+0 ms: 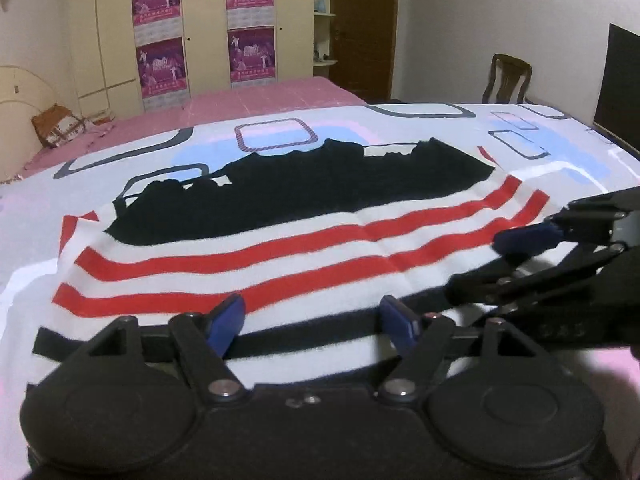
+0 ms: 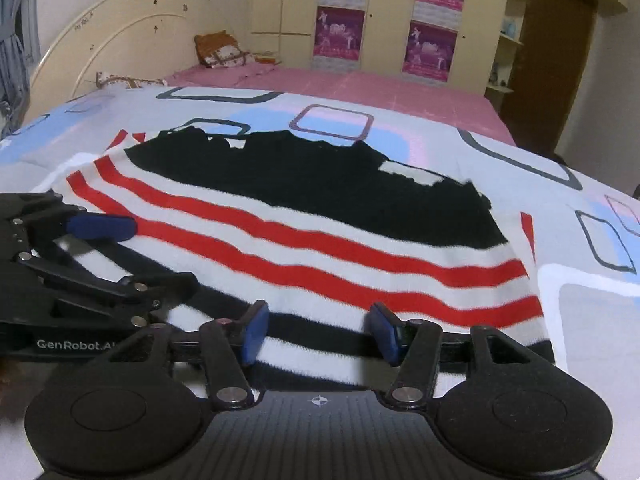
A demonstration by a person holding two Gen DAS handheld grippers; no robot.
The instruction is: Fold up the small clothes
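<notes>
Garment position first: from the left wrist view, the striped top [image 1: 304, 240] lies spread flat on the patterned sheet [image 1: 560, 152], black upper part on the far side, red stripes in the middle, black-striped hem nearest us. Our left tongs [image 1: 316, 322] sit over that near hem, towards its left half; the blue pads [image 1: 228, 316] stand well apart with cloth showing between them and nothing pinched. We judge these tongs open. The right tongs [image 1: 516, 248] come in beside the garment's right edge, seen side-on; from here we cannot tell whether they touch the cloth.

From the right wrist view, the top [image 2: 320, 240] again lies flat, with its right side edge near the sheet's [image 2: 592, 300] pale square. Our right tongs [image 2: 316, 330] are over the near hem, towards its right half, pads [image 2: 256, 328] parted and gripping nothing. The left tongs [image 2: 132, 248] lie low at the garment's left side.

Assessment of the step in hand: we judge both tongs are lining up on the near hem for a fold away from us. To do it well, we should seat each pair at matching points near the hem's two corners, take both layers in the pinch, close together, then lift evenly so the stripes stay parallel and the hem lands square on the black part. Risk noted: a one-layer pinch would drag the top layer askew.
</notes>
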